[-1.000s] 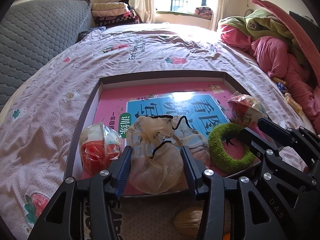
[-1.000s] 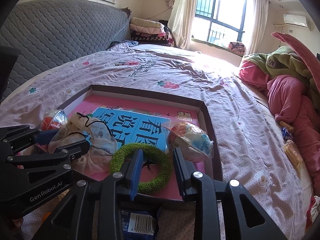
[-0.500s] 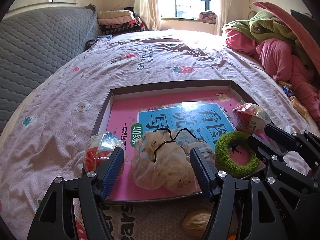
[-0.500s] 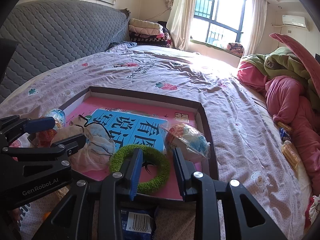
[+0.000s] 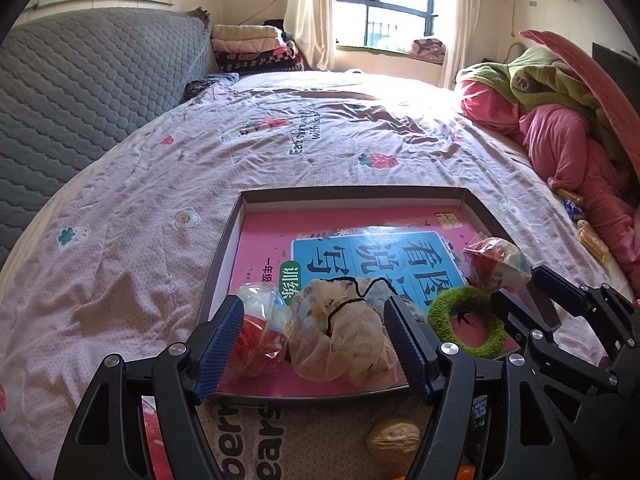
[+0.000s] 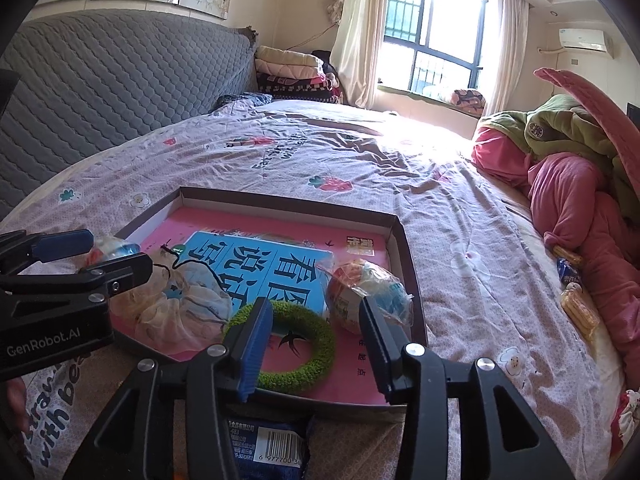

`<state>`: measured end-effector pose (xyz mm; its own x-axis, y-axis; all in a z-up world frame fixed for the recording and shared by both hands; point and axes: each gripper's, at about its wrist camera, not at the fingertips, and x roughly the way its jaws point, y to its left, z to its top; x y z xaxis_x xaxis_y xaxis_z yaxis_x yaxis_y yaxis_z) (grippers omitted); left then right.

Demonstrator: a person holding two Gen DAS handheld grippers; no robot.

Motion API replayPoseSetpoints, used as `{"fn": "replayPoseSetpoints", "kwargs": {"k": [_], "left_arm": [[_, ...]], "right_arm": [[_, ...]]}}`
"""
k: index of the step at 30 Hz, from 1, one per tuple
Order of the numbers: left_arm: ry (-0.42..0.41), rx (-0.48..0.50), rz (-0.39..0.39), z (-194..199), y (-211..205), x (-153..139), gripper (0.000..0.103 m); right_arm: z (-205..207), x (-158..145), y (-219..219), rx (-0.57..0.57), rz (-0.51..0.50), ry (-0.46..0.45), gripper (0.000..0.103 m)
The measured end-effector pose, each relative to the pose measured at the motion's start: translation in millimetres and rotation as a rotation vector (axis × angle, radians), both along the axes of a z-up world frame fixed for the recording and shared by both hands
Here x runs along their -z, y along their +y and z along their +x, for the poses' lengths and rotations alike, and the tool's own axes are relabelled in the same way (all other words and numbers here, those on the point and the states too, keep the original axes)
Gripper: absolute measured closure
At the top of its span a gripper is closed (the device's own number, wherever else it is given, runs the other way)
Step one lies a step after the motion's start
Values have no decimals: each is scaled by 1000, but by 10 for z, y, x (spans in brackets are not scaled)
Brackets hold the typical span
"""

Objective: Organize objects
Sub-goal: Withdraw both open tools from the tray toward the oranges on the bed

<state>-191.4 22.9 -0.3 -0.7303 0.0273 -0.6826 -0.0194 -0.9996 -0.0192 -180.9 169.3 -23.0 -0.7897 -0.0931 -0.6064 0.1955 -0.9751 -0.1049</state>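
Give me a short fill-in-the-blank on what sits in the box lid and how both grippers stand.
1. The fuzzy ring lying in the tray is coloured ____.
2. The left gripper has its jaws ____, one on each side of the mesh pouch.
3. The walnut lies ____ the tray, on the bedspread.
4. The right gripper holds ____.

Missing words: green; open; outside; nothing

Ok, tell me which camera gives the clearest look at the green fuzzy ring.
The right wrist view: the green fuzzy ring lies nearly whole in the tray. In the left wrist view the right gripper covers its far edge.
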Motion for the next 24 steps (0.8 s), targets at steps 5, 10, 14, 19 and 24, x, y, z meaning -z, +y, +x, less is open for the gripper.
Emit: {"fn": "replayPoseSetpoints", "kwargs": {"k": [5, 10, 14, 19, 24], "left_arm": [[24, -5, 18, 90, -12, -118, 29], [48, -3, 10, 176, 10, -223, 29], [56, -17, 4, 231, -6, -252, 29], [54, -24, 27, 295, -42, -275, 28], [51, -25, 51, 371, -61, -301, 27]], "right_arm": [[42, -80, 12, -2, -15, 19, 55], [101, -184, 28, -11, -37, 50, 53], [139, -255, 25, -19, -47, 68, 52], [196, -325, 19, -29, -56, 82, 50], [290, -407, 19, -34, -65, 98, 50]]}}
